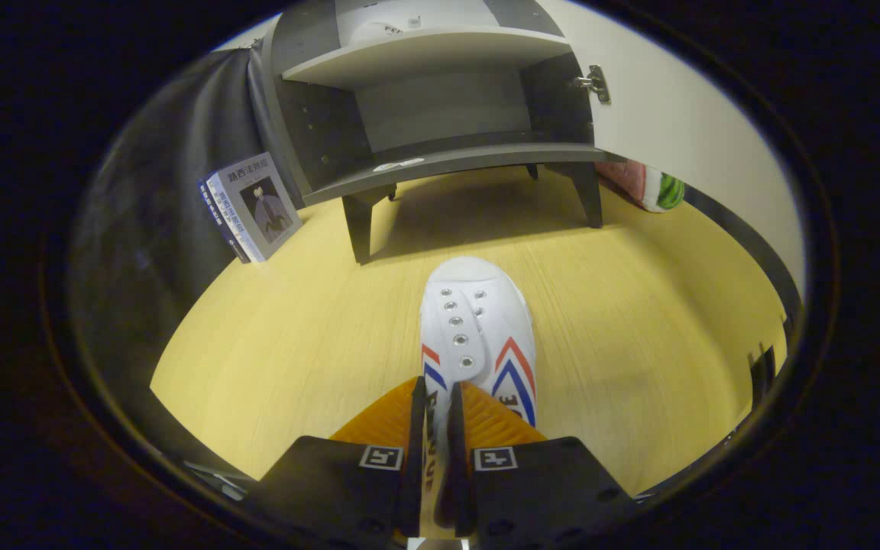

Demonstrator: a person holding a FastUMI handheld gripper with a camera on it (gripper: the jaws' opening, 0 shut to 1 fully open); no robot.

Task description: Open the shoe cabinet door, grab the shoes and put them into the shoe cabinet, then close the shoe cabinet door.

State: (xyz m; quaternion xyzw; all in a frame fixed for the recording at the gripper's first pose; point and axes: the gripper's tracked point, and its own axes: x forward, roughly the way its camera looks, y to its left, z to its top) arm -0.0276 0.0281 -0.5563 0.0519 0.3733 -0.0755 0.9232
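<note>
A white sneaker is held by its side wall in the gripper. The two fingers are squeezed almost together, with the thin wall pinched between them. The shoe's toe is pointed at the shoe cabinet, which stands just ahead on the yellow floor. The cabinet door is swung open. The shoe should probably be kept level and lifted a little, so the bottom shelf edge is cleared. It should be pushed well in before it is let go.
</note>
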